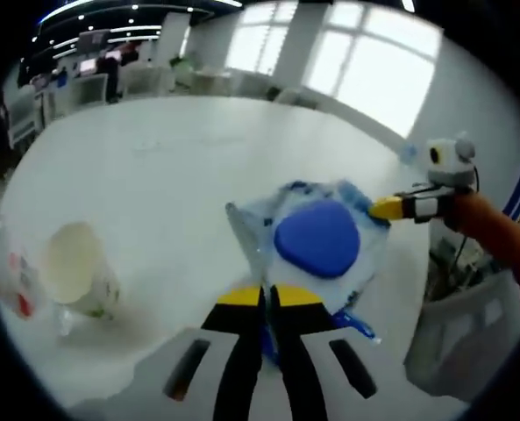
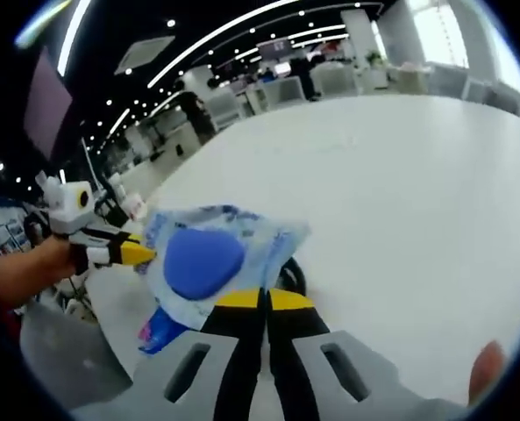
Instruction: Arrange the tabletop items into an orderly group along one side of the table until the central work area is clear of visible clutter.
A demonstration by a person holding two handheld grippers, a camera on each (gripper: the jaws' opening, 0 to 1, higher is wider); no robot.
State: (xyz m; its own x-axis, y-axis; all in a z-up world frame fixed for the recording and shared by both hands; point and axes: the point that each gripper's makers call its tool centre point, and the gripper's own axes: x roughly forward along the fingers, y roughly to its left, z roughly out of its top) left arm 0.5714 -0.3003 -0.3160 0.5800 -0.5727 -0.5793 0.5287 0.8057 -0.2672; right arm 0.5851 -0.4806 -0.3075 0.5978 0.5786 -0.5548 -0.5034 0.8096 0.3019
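Across both views stretches a broad white surface [image 1: 154, 167], mostly bare through its middle, with an office of desks and bright windows behind it.

Off the surface's edge, low at the right of the left gripper view, stands a translucent grey bin [image 1: 457, 338]; a similar grey container [image 2: 67, 351] sits low at the left of the right gripper view.

Held up over the near part of the surface is the clear plastic wet-wipe pack [image 1: 316, 241], printed in blue and carrying a rounded blue lid [image 1: 317, 239] on its face. The left gripper [image 1: 267, 303] has its yellow-tipped jaws drawn together on the pack's lower edge. From the right of that view the right gripper [image 1: 391, 208] comes in, its yellow tip touching the pack's far corner; a hand [image 1: 492, 224] carries it.

Seen from the right gripper view, the same pack [image 2: 211, 259] lies crumpled just above that gripper's own jaws [image 2: 264, 303], which are pressed together on its edge, while the left gripper [image 2: 132, 253] reaches in from the left and pinches the opposite side.

At the left of the left gripper view a paper cup [image 1: 80, 272] lies tipped on its side on the surface, its open mouth facing the camera. Just beside it, at the very edge, is a small clear wrapper with red marks [image 1: 18, 281], too blurred to identify.
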